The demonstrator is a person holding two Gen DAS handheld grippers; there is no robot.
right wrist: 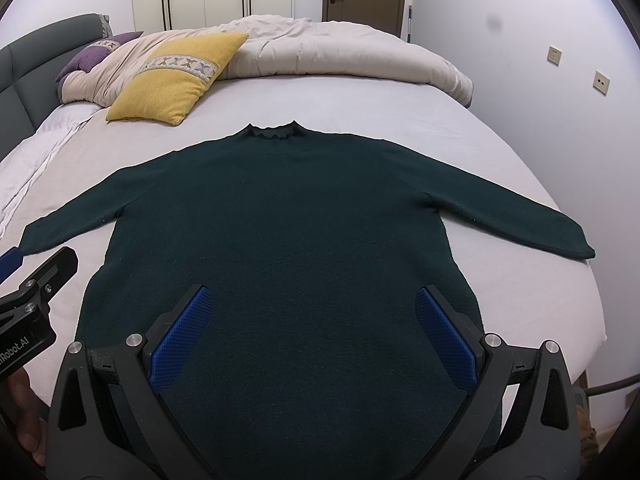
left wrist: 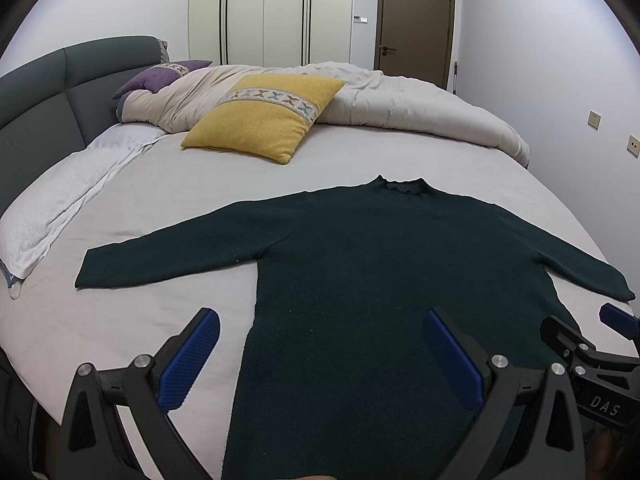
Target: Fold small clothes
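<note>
Left wrist view: left claw (left wrist: 322,344) at bottom centre, blue pads spread wide, holding nothing. Its left pad (left wrist: 188,360) is over bare sheet, its right pad over the sweater body. Dark green sweater (left wrist: 384,264) lies flat on the bed (left wrist: 200,184), neck ruffle toward the top of frame, both sleeves spread out. Left sleeve cuff ends at centre left, with open sheet around it. Right cuff reaches close to the bed edge at right. Right claw (left wrist: 592,332) enters at lower right, near the sweater's right side; cannot tell from here how wide it is. Yellow cushion (left wrist: 264,116) upper centre, well apart from the neck, with bare sheet between. Beige duvet (left wrist: 400,100) is bunched along the far side. White towel (left wrist: 60,196) lies at left edge.

Right wrist view: right claw (right wrist: 312,320) at bottom centre, pads wide apart, empty, both over the sweater (right wrist: 296,216) body. Hem runs under the claw, out of sight. Right cuff sits at the bed edge (right wrist: 580,280), centre right; little sheet beyond it. Left claw's body at lower left, just beside the left cuff. Clear sheet above the neck up to the cushion (right wrist: 176,76).
</note>
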